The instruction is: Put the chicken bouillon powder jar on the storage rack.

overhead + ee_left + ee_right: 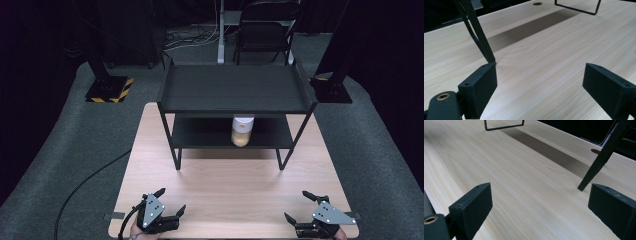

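The jar stands upright on the lower shelf of the black rack, near the middle of that shelf's front edge, its white cap just under the top tray. From your grippers it lies straight ahead toward the desk's far edge, with bare wood between. Its long axis is vertical, so a level approach from the front would suit it.

Your left gripper rests at the desk's near left corner, your right gripper at the near right corner. The jar sits slightly right of the desk's centre line, so neither hand is clearly nearer.

Both grippers have their jaws spread wide. Each holds nothing and touches nothing, as the left gripper view and right gripper view confirm, with rack legs ahead.
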### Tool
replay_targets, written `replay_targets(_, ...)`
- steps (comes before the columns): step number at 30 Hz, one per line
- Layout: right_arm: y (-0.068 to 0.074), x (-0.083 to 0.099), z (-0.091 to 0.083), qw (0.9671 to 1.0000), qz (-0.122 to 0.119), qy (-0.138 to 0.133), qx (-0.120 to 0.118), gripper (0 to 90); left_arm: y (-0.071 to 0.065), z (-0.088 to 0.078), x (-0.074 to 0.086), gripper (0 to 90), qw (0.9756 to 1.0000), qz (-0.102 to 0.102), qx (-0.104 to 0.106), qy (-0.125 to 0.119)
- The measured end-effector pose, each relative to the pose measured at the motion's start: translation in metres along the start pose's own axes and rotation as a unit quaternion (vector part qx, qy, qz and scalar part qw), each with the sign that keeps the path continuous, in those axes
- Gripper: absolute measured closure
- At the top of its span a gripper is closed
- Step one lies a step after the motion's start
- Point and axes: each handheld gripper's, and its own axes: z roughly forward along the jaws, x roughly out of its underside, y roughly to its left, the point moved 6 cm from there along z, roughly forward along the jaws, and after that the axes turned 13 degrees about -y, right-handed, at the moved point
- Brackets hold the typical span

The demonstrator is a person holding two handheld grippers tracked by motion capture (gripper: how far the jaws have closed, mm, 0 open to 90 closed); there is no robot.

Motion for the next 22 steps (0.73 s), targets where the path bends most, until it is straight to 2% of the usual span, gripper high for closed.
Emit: replay_targets(22,0.0002,-0.0004,-0.0012,1.0000,-0.001,-0.002,0.000,5.0,0.0004,-0.0007,-0.0002,12.2,1.0000,0.001,0.000,-0.002)
